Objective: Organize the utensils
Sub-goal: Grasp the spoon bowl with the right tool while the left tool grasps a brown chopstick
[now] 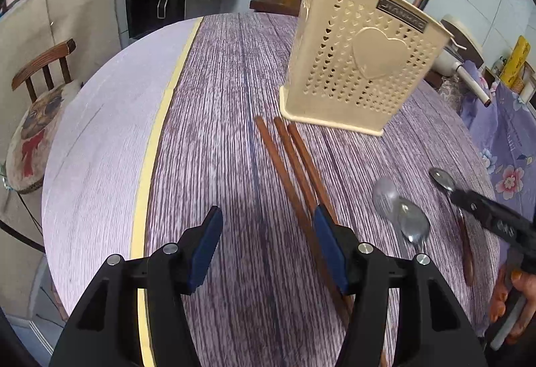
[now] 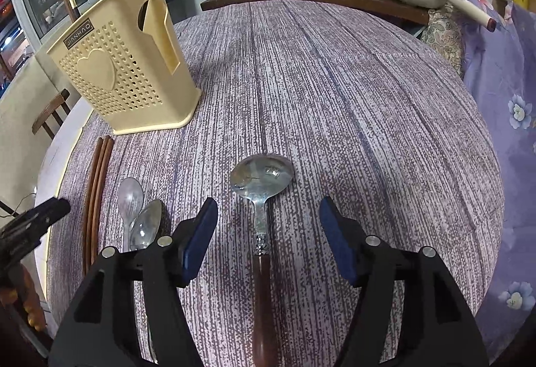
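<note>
The big spoon [image 2: 261,179] points its bowl away, lengthwise between the right gripper's [image 2: 268,233] spread fingers, untouched; 3 chopsticks [image 1: 294,166] point at the holder [image 1: 361,65], left gripper [image 1: 268,246] spread beside them.

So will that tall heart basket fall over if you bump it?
Maybe. The basket stands tall on a narrow base, so a nudge near its top could tip it. It looks like thin, holey plastic, probably light, so it might slide on the tablecloth.

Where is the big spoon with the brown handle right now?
In the right wrist view the big spoon lies flat on the table, between the open right gripper, with two smaller spoons and the chopsticks to its left.
</note>
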Tool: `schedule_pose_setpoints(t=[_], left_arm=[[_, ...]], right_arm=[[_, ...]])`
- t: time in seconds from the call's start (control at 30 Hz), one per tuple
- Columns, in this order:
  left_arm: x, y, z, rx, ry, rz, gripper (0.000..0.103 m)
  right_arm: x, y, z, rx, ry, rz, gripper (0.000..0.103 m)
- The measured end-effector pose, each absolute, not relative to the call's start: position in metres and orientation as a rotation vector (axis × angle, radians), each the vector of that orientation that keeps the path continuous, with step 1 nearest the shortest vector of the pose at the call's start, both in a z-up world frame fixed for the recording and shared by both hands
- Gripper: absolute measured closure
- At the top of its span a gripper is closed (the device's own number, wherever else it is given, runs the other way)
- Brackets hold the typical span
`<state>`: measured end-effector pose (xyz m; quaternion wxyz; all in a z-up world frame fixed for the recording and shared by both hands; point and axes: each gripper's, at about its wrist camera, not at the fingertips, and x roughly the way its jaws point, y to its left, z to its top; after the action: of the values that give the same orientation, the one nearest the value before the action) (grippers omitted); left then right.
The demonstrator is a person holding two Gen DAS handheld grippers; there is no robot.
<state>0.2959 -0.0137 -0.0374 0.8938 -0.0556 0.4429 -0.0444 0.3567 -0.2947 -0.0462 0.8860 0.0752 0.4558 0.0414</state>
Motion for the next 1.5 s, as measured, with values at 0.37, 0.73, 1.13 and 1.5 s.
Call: schedule_pose_setpoints(t=[0.37,0.73,1.13,1.5], left_arm=[[0.348,-0.019,-0.052,-0.072,0.970,-0.011,0.061],[0.368,-0.021,-0.050,-0.067,1.020,-0.002,0.070],[0.368,-0.031,-0.050,-0.027,1.028,-0.008,0.083],[0.372,-0.028,-0.048,-0.045,1.041,-0.006,0.092]], right_arm=[[0.347,-0.291,-0.046,0.133,0.947,0.087,0.039],[0.358,-0.287,-0.050,0.079,0.970,0.068,0.039],[0.390,-0.269,-0.060,-0.009,1.038,0.053,0.039],[0.397,-0.263,-0.055,-0.012,1.060,0.059,0.055]])
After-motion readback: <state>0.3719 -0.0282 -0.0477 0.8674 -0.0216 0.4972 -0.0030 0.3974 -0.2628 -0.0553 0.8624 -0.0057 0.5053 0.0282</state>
